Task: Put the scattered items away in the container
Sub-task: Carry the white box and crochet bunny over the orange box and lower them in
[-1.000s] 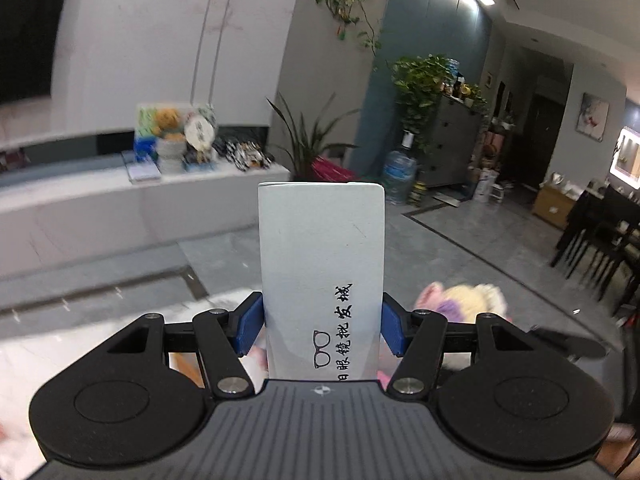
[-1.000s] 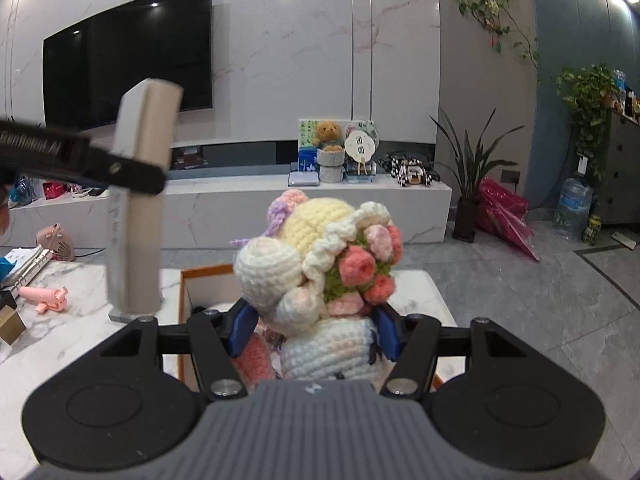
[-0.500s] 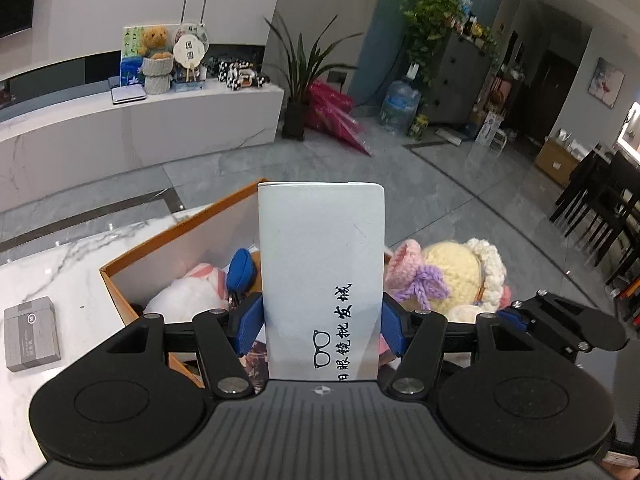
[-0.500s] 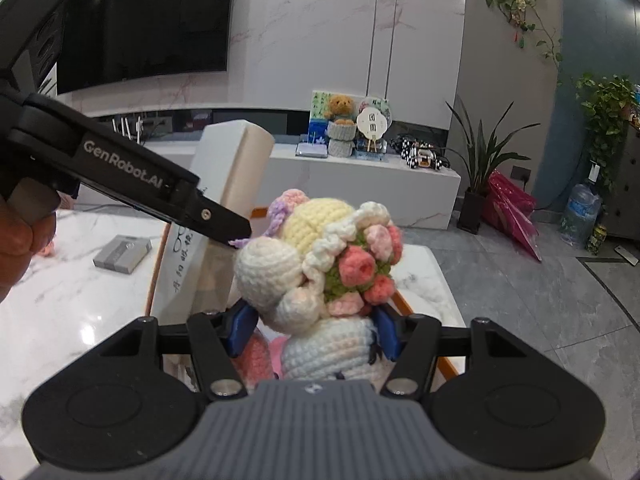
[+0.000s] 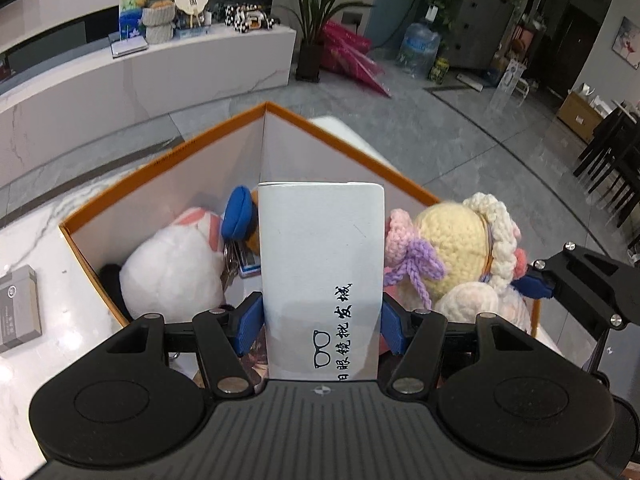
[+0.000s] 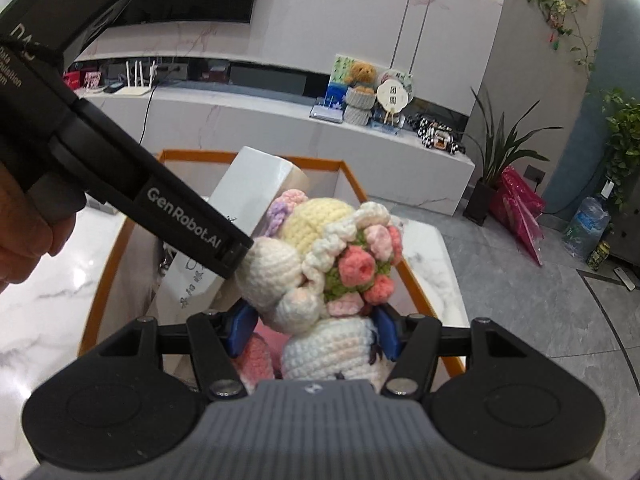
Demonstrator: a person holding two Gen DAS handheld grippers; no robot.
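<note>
My left gripper [image 5: 320, 324] is shut on a white glasses box [image 5: 320, 264] with black print, held upright over the orange-rimmed box [image 5: 192, 146]. Inside the container lie a white plush toy [image 5: 172, 264] and a small figure with a blue cap [image 5: 239, 216]. My right gripper [image 6: 308, 334] is shut on a crocheted doll [image 6: 320, 252] with a yellow head and pink flowers, just above the orange-rimmed box [image 6: 348, 172]. The doll [image 5: 456, 252] hangs at the container's right side in the left wrist view, and the white box [image 6: 256, 188] leans in from the left in the right wrist view.
A small grey box [image 5: 18, 308] lies on the marble table [image 5: 36, 232] left of the container. A hand [image 6: 20, 240] holds the left gripper's handle. Behind stand a TV bench [image 6: 280, 120], potted plants [image 6: 496, 160] and open grey floor [image 6: 540, 312].
Both grippers have come down and tilted toward the container. The white box now hangs over its inside, and the doll has moved in beside it above the right rim.
</note>
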